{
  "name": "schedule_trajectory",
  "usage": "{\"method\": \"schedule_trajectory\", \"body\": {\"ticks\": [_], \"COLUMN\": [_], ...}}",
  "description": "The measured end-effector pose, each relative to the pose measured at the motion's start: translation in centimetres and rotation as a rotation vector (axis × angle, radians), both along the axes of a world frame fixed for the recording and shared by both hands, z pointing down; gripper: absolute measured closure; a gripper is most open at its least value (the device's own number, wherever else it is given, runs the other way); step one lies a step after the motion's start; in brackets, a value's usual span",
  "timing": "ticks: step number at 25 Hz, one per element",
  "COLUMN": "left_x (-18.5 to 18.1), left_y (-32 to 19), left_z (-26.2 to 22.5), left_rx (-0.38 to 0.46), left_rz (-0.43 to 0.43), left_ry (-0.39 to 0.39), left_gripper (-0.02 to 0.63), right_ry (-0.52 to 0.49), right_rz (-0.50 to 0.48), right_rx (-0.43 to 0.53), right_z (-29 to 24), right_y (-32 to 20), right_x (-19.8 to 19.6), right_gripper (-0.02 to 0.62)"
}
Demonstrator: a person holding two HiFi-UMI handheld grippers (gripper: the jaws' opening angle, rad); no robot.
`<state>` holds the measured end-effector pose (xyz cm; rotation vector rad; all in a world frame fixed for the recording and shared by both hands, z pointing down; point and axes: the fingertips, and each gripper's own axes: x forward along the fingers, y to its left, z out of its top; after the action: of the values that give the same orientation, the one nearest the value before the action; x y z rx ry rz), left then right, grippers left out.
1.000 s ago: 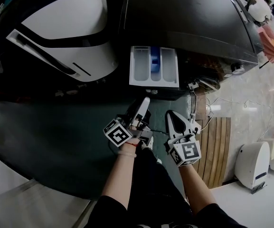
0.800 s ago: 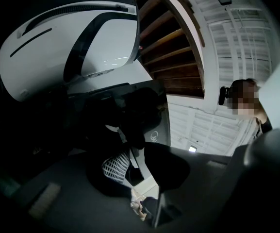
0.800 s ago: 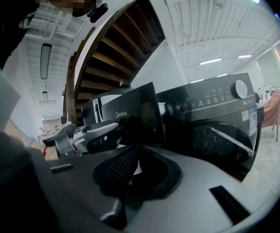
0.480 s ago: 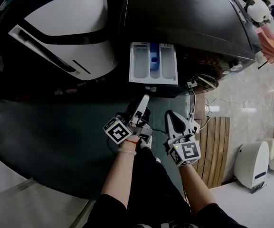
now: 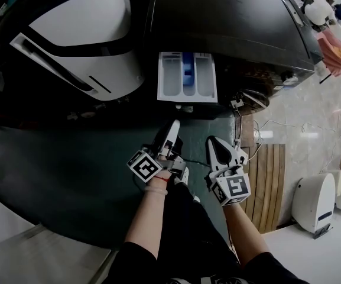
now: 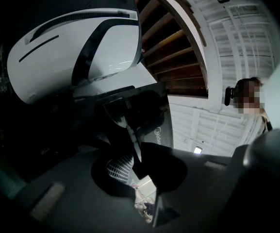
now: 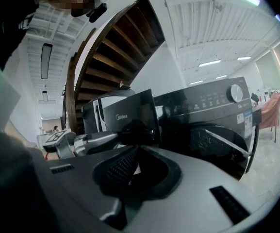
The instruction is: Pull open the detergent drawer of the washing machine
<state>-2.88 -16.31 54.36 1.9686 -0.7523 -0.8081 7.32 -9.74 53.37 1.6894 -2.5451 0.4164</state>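
The dark washing machine fills the top of the head view, and its dial and door show in the right gripper view. Its white detergent drawer stands pulled out, with a blue insert in the middle compartment. My left gripper points up at the drawer from a short way below it, apart from it. Its jaws are closing to a narrow gap with nothing between them. Beside it on the right, my right gripper is shut and empty.
A white and black appliance stands left of the washer, also in the left gripper view. A wooden slat mat lies on the floor at the right with cables above it. White devices sit further right.
My left gripper's jaws have drawn closer together. Both hands stay almost where they were, below the open drawer.
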Motion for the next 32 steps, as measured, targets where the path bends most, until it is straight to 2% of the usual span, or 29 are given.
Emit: {"method": "schedule_trajectory", "body": {"ticks": [6,10,17,24,27,32], "left_x": [-0.5,-0.5,-2.3,-4.7,-5.3,-6.4], "left_y": [0.9,1.7,2.9,4.8,5.9,7.8], "left_z": [0.2,-1.5,-4.2,-8.0,-9.9,-11.9], "left_rx": [-0.003,0.042,0.087,0.17,0.199,0.198], "left_rz": [-0.001,0.009,-0.054,-0.105,-0.123,-0.153], "left_ry": [-0.121,-0.215,-0.506,-0.731,-0.785,-0.807], "left_gripper": [0.591,0.597,0.598,0.598,0.598,0.598], "right_ry": [-0.002,-0.001,0.005,0.028,0.029,0.031], "right_rz": [-0.01,-0.021,-0.067,-0.081,-0.09,-0.109], "right_rx": [0.01,0.018,0.052,0.073,0.084,0.084], "right_z": [-0.8,-2.0,-5.1,-8.6,-10.1,-11.8], "right_y": [0.4,0.8,1.8,3.2,4.0,5.3], "right_x": [-0.1,-0.3,-0.7,0.0,0.1,-0.1], "right_gripper": [0.575,0.577,0.578,0.58,0.581,0.583]}}
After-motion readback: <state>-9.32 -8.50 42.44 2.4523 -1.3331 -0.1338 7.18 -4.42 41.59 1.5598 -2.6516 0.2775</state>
